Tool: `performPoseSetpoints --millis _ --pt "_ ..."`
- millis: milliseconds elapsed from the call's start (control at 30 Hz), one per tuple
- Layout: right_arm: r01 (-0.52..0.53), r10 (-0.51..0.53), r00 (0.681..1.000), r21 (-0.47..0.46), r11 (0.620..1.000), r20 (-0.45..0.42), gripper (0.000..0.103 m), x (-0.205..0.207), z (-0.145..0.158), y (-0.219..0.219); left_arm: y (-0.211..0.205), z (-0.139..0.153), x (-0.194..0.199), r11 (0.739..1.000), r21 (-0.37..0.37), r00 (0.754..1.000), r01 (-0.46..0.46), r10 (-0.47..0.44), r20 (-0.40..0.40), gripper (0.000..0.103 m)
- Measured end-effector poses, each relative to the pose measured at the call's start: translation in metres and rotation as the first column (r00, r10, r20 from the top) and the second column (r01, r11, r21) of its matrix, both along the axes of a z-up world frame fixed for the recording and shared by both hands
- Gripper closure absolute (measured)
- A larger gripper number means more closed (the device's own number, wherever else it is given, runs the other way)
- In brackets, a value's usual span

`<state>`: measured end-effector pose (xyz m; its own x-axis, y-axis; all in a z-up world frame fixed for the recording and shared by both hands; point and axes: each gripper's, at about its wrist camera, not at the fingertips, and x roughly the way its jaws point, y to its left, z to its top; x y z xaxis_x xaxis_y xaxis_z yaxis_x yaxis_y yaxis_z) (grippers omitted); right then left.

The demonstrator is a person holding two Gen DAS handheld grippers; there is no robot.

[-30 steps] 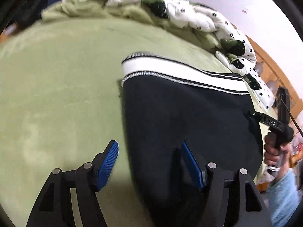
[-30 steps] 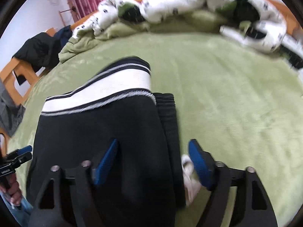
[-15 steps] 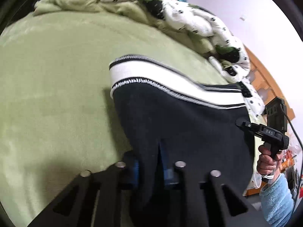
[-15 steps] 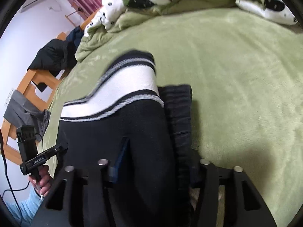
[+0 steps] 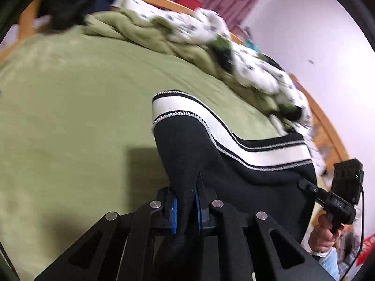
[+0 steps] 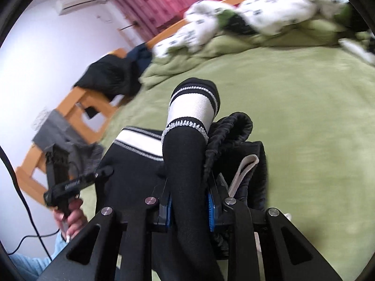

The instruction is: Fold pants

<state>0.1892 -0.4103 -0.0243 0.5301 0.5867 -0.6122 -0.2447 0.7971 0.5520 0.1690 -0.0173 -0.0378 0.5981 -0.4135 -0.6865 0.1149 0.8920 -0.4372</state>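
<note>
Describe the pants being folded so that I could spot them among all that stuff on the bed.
Start from the big green blanket covering the bed. The pants are the black garment in the middle of it, pinched by both tongs and lifted. A broad white band edged with thin stripes marks them out from the spotted white bedding and the plain dark clothes on the bed frame.

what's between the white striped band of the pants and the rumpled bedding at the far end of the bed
In the left wrist view, only bare green blanket lies between the white striped band of the pants and the rumpled bedding.
</note>
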Motion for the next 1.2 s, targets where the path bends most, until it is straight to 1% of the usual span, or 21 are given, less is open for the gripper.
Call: performPoseSetpoints --millis 67,100,167,200,233,267,367,467,500,567,667,733,767,833,867,900,967,1000,1033,1133,1200 --pt "-0.039 0.039 0.999 0.035 0.999 0.007 0.081 0.007 -0.004 0.024 0.017 0.001 0.000 0.992 0.118 0.999 -0.034 0.033 0.016 0.092" --pt "-0.059 0.059 0.998 0.049 0.997 0.003 0.081 0.013 -0.014 0.041 0.023 -0.005 0.001 0.985 0.167 0.999 -0.049 0.049 0.005 0.092" --pt "-0.066 0.067 0.997 0.042 0.997 -0.032 0.081 0.023 -0.034 0.058 0.029 -0.026 0.008 0.981 0.185 0.997 -0.052 0.062 -0.049 0.091" --pt "-0.053 0.053 0.998 0.010 0.999 -0.047 0.080 0.028 -0.047 0.063 0.029 -0.033 0.010 0.980 0.188 0.995 -0.058 0.071 -0.065 0.090" --pt "-0.033 0.032 0.998 -0.032 0.999 -0.050 0.078 0.030 -0.055 0.065 0.029 -0.043 0.012 0.977 0.198 0.993 -0.073 0.089 -0.077 0.084" --pt "-0.016 0.012 0.999 -0.092 0.996 -0.052 0.077 0.034 -0.068 0.062 0.029 -0.053 0.012 0.972 0.215 0.990 -0.099 0.117 -0.076 0.082" --pt "-0.025 0.024 0.998 -0.009 1.000 -0.054 0.074 0.032 -0.092 0.039 0.021 -0.058 0.009 0.964 0.253 0.994 -0.077 0.095 -0.061 0.077" --pt "-0.007 0.009 1.000 -0.134 0.991 0.017 0.072 0.021 -0.089 0.048 0.012 -0.054 0.002 0.935 0.345 0.996 -0.079 0.090 -0.017 0.077" --pt "0.004 0.001 0.999 -0.167 0.986 0.033 0.071 0.020 -0.087 0.054 0.010 -0.054 0.002 0.929 0.361 0.996 -0.081 0.092 -0.014 0.077" --pt "0.030 -0.022 0.999 -0.210 0.977 0.039 0.069 0.017 -0.085 0.060 0.011 -0.053 0.000 0.929 0.359 0.995 -0.087 0.098 -0.014 0.075" --pt "0.055 -0.052 0.998 -0.204 0.978 0.017 0.066 0.016 -0.086 0.054 0.014 -0.049 -0.003 0.936 0.340 0.995 -0.088 0.101 -0.020 0.075" --pt "0.081 -0.083 0.997 -0.222 0.972 0.000 0.058 0.014 -0.085 0.051 0.016 -0.045 -0.010 0.937 0.335 0.994 -0.094 0.104 -0.013 0.073" --pt "0.105 -0.110 0.994 -0.249 0.963 -0.005 0.049 0.011 -0.082 0.051 0.017 -0.043 -0.013 0.938 0.333 0.995 -0.095 0.104 -0.009 0.071" --pt "0.132 -0.137 0.991 -0.286 0.949 0.002 0.048 0.002 -0.076 0.052 0.018 -0.037 -0.020 0.942 0.322 0.995 -0.092 0.096 0.005 0.061" --pt "0.138 -0.144 0.990 -0.305 0.942 0.005 0.047 -0.002 -0.071 0.054 0.019 -0.031 -0.025 0.943 0.318 0.995 -0.095 0.094 0.019 0.061" --pt "0.147 -0.152 0.988 -0.332 0.932 0.011 0.047 -0.009 -0.066 0.054 0.018 -0.026 -0.028 0.942 0.320 0.995 -0.103 0.098 0.030 0.061" --pt "0.182 -0.179 0.983 -0.408 0.894 0.046 0.047 -0.026 -0.051 0.053 0.019 -0.014 -0.035 0.942 0.313 0.992 -0.125 0.112 0.060 0.061" --pt "0.206 -0.194 0.978 -0.454 0.867 0.074 0.047 -0.036 -0.040 0.053 0.020 -0.007 -0.037 0.944 0.303 0.991 -0.131 0.114 0.072 0.061" --pt "0.217 -0.198 0.976 -0.473 0.854 0.090 0.047 -0.041 -0.032 0.052 0.020 -0.001 -0.039 0.947 0.293 0.990 -0.135 0.116 0.080 0.061" --pt "0.241 -0.196 0.970 -0.487 0.839 0.143 0.047 -0.056 0.000 0.046 0.017 0.024 -0.046 0.955 0.257 0.985 -0.147 0.118 0.124 0.061" --pt "0.240 -0.176 0.968 -0.469 0.850 0.177 0.047 -0.065 0.023 0.044 0.011 0.035 -0.051 0.952 0.263 0.983 -0.155 0.123 0.134 0.061"
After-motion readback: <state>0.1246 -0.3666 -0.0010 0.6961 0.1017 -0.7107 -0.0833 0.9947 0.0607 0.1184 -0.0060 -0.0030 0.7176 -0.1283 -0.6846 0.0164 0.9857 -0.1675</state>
